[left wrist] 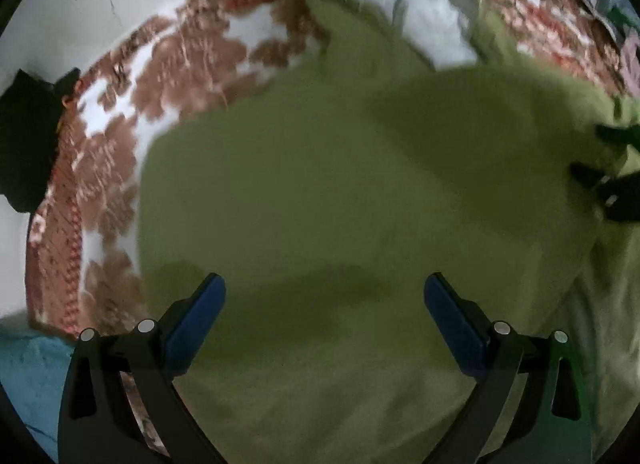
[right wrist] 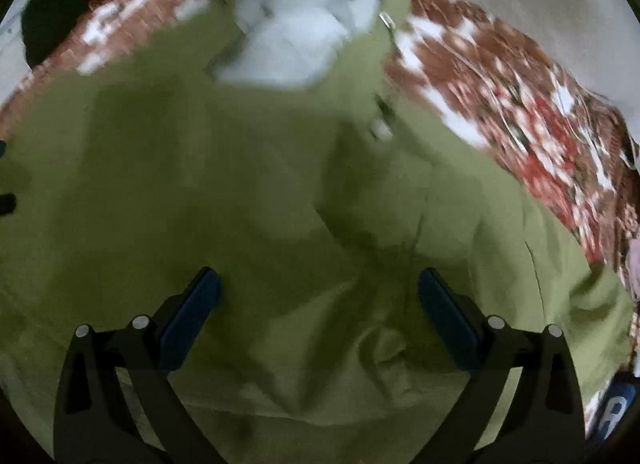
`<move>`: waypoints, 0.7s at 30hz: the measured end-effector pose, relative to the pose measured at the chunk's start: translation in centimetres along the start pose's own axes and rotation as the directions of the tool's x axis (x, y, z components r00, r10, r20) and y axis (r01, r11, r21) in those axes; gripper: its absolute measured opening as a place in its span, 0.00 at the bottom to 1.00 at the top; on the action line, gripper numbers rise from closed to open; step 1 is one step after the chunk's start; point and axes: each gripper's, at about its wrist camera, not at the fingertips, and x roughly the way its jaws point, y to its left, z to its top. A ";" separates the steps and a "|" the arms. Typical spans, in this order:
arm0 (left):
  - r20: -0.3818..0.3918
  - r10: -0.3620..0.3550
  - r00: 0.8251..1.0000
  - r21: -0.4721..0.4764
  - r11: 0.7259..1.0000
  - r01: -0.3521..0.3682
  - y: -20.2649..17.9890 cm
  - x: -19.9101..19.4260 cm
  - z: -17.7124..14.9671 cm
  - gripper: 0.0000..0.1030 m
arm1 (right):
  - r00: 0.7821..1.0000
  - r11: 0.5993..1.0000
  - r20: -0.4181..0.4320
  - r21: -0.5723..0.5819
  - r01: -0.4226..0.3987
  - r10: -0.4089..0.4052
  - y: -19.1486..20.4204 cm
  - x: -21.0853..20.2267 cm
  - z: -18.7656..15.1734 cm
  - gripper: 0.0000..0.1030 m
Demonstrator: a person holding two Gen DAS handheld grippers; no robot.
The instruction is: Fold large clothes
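- Left wrist view: left tongs (left wrist: 325, 306) spread open, empty, over the green garment (left wrist: 340, 191) on the patterned bedspread (left wrist: 120, 135).
- Right wrist view: right tongs (right wrist: 319, 300) likewise open above wrinkled cloth.
- Risk: pinching several bunched layers would skew the fold.

A floral bedspread (left wrist: 120, 135), rust-brown and red on white, covers the bed below a pale wall (left wrist: 80, 3). A crumpled white cloth (right wrist: 288, 47) lies at its far side. A black item (right wrist: 60, 11) sits at the bedspread's edge against the wall.
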 end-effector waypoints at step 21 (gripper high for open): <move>0.097 -0.077 0.992 0.094 0.993 0.068 -4.0 -13.2 -3.6 0.95 | 0.994 0.891 -0.029 0.442 0.109 -0.107 -21.3 -13.0 -9.5 0.96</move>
